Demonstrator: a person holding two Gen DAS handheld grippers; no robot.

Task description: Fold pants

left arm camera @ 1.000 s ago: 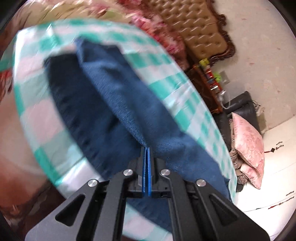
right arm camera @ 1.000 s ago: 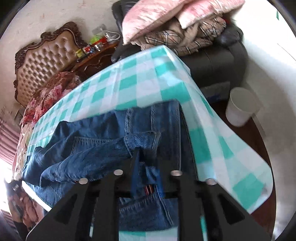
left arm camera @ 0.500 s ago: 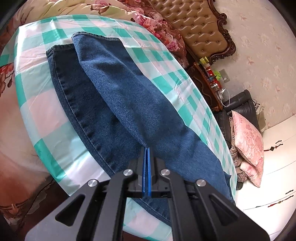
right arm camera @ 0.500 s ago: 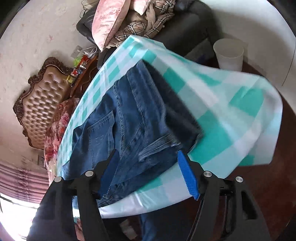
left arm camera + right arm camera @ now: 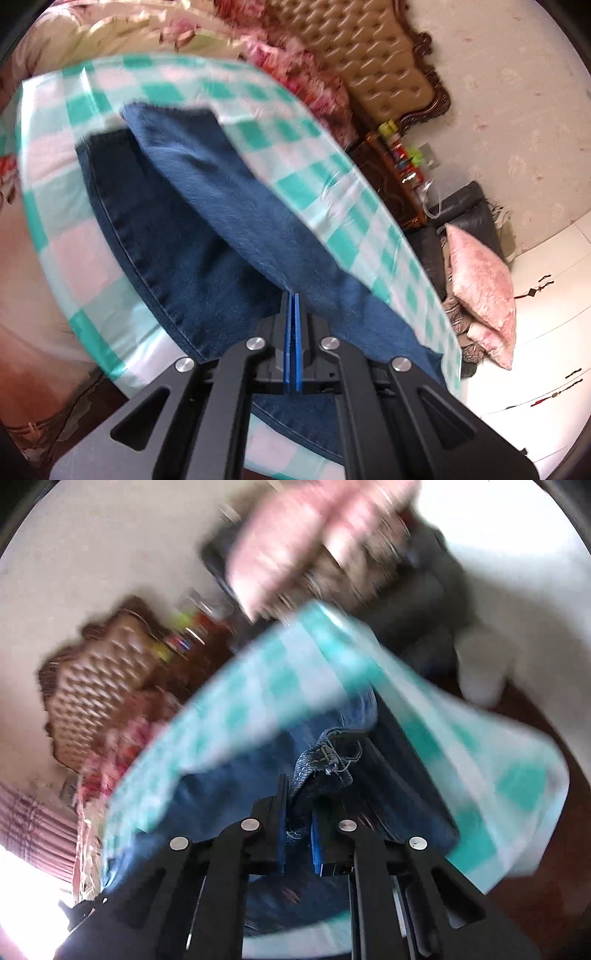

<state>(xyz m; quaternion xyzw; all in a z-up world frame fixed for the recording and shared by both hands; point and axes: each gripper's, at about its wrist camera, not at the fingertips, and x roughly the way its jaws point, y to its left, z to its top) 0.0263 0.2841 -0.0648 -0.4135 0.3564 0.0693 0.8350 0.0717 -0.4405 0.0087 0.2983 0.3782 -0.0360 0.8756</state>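
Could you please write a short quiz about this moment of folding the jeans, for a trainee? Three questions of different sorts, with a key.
1. True or false: the right gripper is shut on a bunched piece of the jeans.
2. Which pattern has the tablecloth under the jeans? A) red stripes B) teal and white checks C) plain grey
3. Fill in: the left gripper has its blue pads pressed ____, with a fold of denim running up from their tips.

Key:
1. True; its jaws have just closed on the cloth.
2. B
3. together

Tablecloth (image 5: 317, 177) flap overhangs pants (image 5: 207, 229)
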